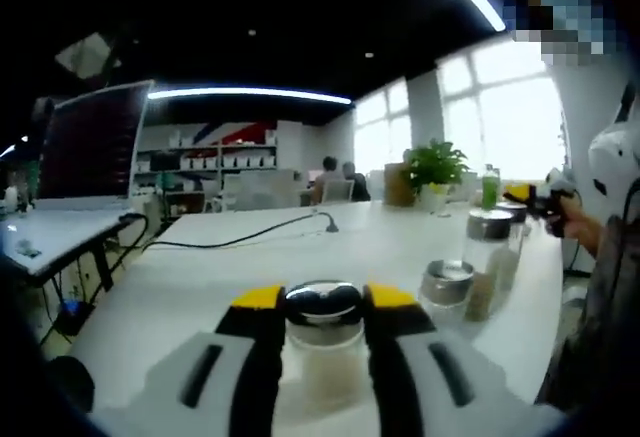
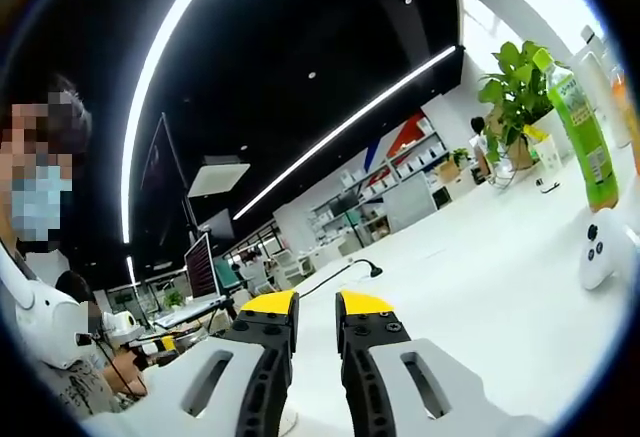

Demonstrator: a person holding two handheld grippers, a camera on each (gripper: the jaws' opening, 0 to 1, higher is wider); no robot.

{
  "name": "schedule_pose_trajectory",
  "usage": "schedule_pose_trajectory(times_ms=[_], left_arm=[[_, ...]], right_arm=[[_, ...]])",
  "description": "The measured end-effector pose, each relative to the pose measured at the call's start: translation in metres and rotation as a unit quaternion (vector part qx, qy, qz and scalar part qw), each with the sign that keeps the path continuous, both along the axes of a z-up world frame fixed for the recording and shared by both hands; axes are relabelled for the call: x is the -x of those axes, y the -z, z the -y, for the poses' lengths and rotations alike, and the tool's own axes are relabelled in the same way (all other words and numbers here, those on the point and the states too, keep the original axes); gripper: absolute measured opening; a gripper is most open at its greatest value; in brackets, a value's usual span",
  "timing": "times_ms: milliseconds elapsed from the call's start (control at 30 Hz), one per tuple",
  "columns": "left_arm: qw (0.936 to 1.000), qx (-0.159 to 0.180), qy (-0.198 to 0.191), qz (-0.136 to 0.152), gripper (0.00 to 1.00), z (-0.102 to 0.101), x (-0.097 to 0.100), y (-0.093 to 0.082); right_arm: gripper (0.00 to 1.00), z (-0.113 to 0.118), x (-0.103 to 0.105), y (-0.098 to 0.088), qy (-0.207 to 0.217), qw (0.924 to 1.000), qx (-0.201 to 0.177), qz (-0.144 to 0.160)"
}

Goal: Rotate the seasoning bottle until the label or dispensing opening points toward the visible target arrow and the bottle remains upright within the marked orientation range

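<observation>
Left gripper (image 1: 323,302) clamps the seasoning bottle (image 1: 323,342) upright between its jaws on the white table (image 1: 250,267). Right gripper (image 2: 316,309) hangs raised, jaws slightly apart on nothing; green bottle (image 2: 580,132) shows beyond.

left gripper view: low, close over white table (image 1: 250,267), level. right gripper view: tilted up, ceiling at 12; shared: table, potted plant (image 1: 434,169).

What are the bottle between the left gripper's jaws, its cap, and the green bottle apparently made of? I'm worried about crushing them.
Seasoning bottle: clear glass or hard plastic, glossy; its pale contents show through, and the look doesn't settle which. Its cap: dark shiny top with a silvery band, probably metal or metallised plastic. Green bottle: translucent plastic by its look, with a printed label.
</observation>
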State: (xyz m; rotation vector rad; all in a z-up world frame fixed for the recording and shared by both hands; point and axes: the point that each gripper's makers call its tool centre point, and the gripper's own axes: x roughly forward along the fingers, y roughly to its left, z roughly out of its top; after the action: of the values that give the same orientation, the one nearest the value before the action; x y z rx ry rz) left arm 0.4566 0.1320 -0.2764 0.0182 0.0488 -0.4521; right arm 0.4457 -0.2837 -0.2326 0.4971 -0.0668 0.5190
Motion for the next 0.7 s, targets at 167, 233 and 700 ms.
schedule_pose_trajectory(times_ms=[167,233,700], left_arm=[[1.0,0.003,0.007,-0.003,0.31,0.01,0.009,0.005],[0.9999,-0.004,0.008,0.004,0.31,0.013,0.011,0.005],[0.9994,-0.008,0.024,0.022,0.32,0.017,0.021,0.005]], right_arm=[[0.13,-0.011,-0.003,-0.003,-0.014,0.9999,0.005,0.005],[0.13,-0.013,-0.002,-0.003,-0.018,0.9998,0.007,0.004],[0.14,-0.016,0.003,0.002,-0.026,0.9996,0.01,0.001]])
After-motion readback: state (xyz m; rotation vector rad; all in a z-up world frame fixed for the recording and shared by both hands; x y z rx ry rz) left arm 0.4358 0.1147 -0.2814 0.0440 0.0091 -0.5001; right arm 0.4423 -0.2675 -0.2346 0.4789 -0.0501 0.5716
